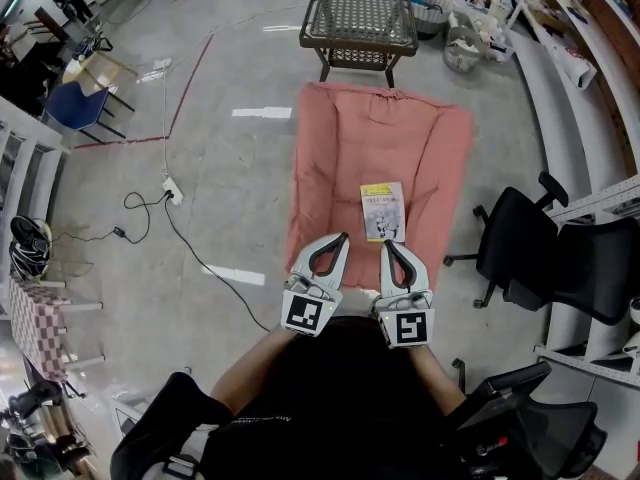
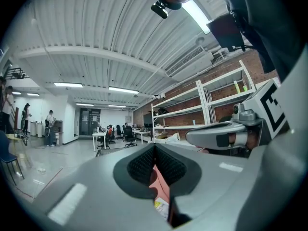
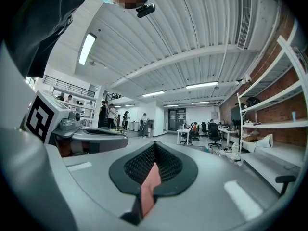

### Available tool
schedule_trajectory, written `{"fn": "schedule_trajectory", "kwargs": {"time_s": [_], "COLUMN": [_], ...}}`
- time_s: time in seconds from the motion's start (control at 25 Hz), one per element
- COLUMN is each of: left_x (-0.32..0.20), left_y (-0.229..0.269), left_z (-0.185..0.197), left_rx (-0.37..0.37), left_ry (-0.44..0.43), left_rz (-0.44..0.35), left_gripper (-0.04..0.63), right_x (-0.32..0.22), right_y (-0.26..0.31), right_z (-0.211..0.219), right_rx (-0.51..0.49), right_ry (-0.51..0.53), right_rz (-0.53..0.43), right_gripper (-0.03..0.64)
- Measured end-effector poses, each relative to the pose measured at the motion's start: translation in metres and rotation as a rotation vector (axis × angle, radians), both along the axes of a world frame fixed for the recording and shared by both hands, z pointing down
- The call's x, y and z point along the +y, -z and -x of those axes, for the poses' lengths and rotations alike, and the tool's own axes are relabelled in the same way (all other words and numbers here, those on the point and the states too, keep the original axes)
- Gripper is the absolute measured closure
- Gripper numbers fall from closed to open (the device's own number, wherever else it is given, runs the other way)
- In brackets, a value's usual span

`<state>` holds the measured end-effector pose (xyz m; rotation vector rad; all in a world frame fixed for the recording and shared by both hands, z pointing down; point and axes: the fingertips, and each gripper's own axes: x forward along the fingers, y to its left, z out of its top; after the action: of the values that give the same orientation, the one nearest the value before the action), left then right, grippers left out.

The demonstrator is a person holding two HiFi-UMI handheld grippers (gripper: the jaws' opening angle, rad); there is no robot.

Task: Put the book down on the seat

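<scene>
Both tools are held side by side, pointing level out over the pink seat (image 1: 340, 138). The left gripper (image 1: 343, 236) has its jaws closed together with nothing between them, and the right gripper (image 1: 384, 243) is also closed and empty. The book (image 1: 383, 211) lies flat on the seat, cover up. It sits just ahead of the right gripper's tips and slightly to the right of the left gripper's. Through the narrow slot behind the left gripper's closed tips, a yellow-and-white sliver shows against the pink, probably a corner of that book. Beyond both tools, past the far edge of the seat, stands a wicker table (image 1: 360, 18). A black office chair (image 1: 535, 253) stands off to the right gripper's side.
</scene>
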<state>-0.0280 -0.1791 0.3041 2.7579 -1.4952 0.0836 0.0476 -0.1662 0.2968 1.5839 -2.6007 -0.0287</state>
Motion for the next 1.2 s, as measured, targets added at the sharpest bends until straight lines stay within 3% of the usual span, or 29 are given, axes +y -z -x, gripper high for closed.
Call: {"fn": "schedule_trajectory", "kwargs": {"time_s": [1.2], "left_x": [0.004], "left_y": [-0.013], "left_z": [0.004], "left_rx": [-0.023], "left_ry": [-0.016], "left_rz": [-0.013], "left_gripper": [0.595], "right_x": [0.004], "right_y": [-0.016], "right_z": [0.016], "right_rx": [0.033], "right_ry": [0.019], "right_rz": [0.056], "right_gripper": [0.609]}}
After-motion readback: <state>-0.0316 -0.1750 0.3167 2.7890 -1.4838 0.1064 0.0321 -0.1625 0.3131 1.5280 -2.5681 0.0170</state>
